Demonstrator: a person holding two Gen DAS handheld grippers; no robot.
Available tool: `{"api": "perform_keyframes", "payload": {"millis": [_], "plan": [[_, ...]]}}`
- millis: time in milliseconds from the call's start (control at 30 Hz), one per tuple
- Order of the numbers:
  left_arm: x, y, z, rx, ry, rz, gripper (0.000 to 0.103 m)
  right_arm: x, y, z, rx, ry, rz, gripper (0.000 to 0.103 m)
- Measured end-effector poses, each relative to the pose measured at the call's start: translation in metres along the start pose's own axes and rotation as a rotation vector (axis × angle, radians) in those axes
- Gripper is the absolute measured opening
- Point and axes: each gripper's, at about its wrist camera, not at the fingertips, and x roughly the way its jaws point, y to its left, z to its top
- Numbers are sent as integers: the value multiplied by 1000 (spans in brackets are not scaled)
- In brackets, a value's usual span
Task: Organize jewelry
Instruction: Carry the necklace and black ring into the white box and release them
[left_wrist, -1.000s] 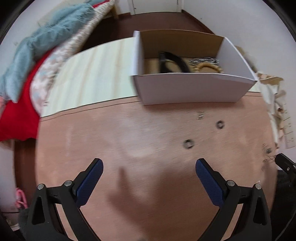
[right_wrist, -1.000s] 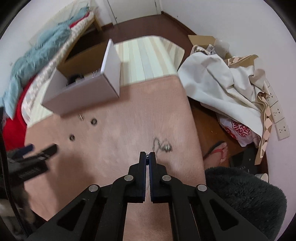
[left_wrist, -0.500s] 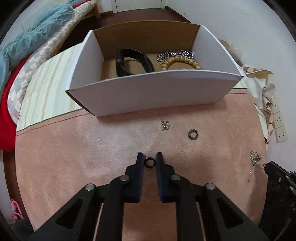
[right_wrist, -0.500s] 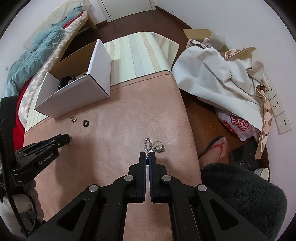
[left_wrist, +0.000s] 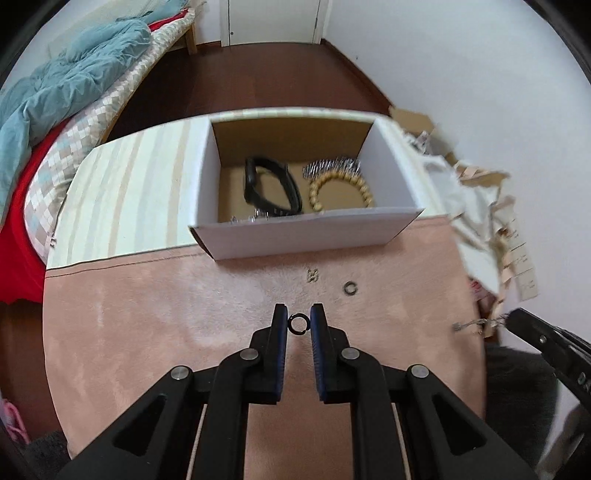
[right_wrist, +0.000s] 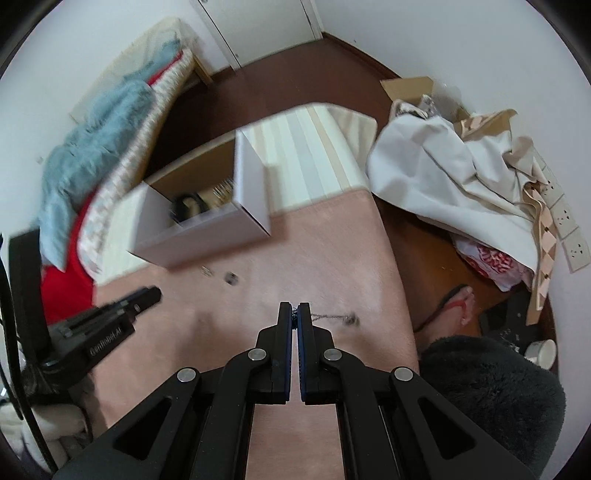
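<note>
My left gripper (left_wrist: 298, 322) is shut on a small black ring (left_wrist: 297, 323), held above the pink table mat (left_wrist: 147, 314) in front of the white cardboard box (left_wrist: 306, 236). The box holds a black band (left_wrist: 271, 190), a wooden bead bracelet (left_wrist: 341, 188) and a silver chain (left_wrist: 332, 166). A second dark ring (left_wrist: 349, 288) and a small silver clasp (left_wrist: 312, 275) lie on the mat near the box. My right gripper (right_wrist: 294, 319) is shut on one end of a silver chain necklace (right_wrist: 334, 317), which trails right with its pendant; it also shows in the left wrist view (left_wrist: 476, 324).
A bed with a blue blanket (left_wrist: 55, 85) and red sheet stands at the left. Crumpled white cloth and cardboard (right_wrist: 450, 166) lie on the floor to the right, beside wall sockets (right_wrist: 569, 229). A foot in a sandal (right_wrist: 454, 306) is right of the table.
My left gripper has lifted the black ring off the mat and tilted towards the box. My right gripper has raised the chain's end, pulling the necklace out straight.
</note>
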Motion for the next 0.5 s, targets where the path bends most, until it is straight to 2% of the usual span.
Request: {"api": "perform_keyframes", "payload": {"millis": [267, 500], "plan": [[-66, 14, 38, -19, -112, -53, 10, -50, 42, 37, -77, -99, 103, 2], [-78, 29, 84, -26, -165, -46, 10, -59, 95, 76, -181, -164, 164, 2]]}}
